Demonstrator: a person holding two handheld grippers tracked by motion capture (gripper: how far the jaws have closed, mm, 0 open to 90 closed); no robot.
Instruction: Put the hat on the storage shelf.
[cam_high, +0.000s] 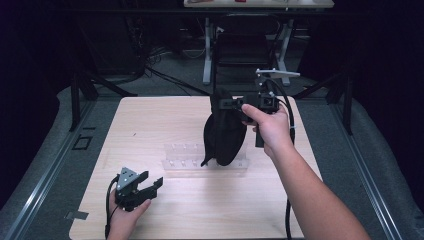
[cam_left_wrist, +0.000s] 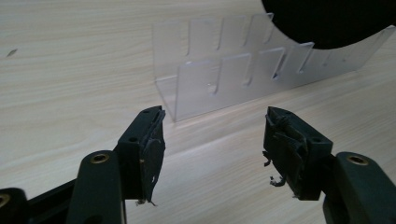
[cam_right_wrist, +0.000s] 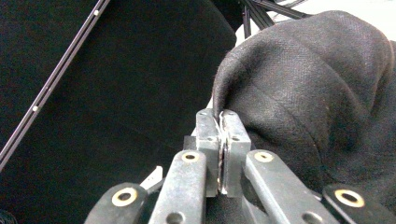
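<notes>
hanging from the right gripper (cam_high: 231, 103), a black cloth (cam_high: 223, 131) is lifted above the wooden table (cam_high: 165, 117). in the right gripper view the two jaws are pressed together on a thin fold at the edge of the black cloth (cam_right_wrist: 317, 88), and the rest of the fabric bulges just beyond and to the right of the fingertips (cam_right_wrist: 232, 122). in the high view the person's right hand (cam_high: 270, 126) holds this gripper out sideways, with the jaws pointing to the left, and the cloth droops under the fingers down to a clear plastic rack (cam_high: 186, 160), covering the right part of it; whether the cloth touches the rack cannot be told.

the left gripper (cam_high: 150, 186) is low near the front left of the table, held by the left hand (cam_high: 127, 212). its jaws stand wide apart and nothing is between them. in the left gripper view the worn pads (cam_left_wrist: 154, 151) face each other, and just ahead of the fingers is the clear plastic rack (cam_left_wrist: 205, 84) with its row of slots, the near corner close in front of the left finger. the lower edge of the cloth (cam_left_wrist: 327, 23) is beyond the right finger, at the far end of the rack
</notes>
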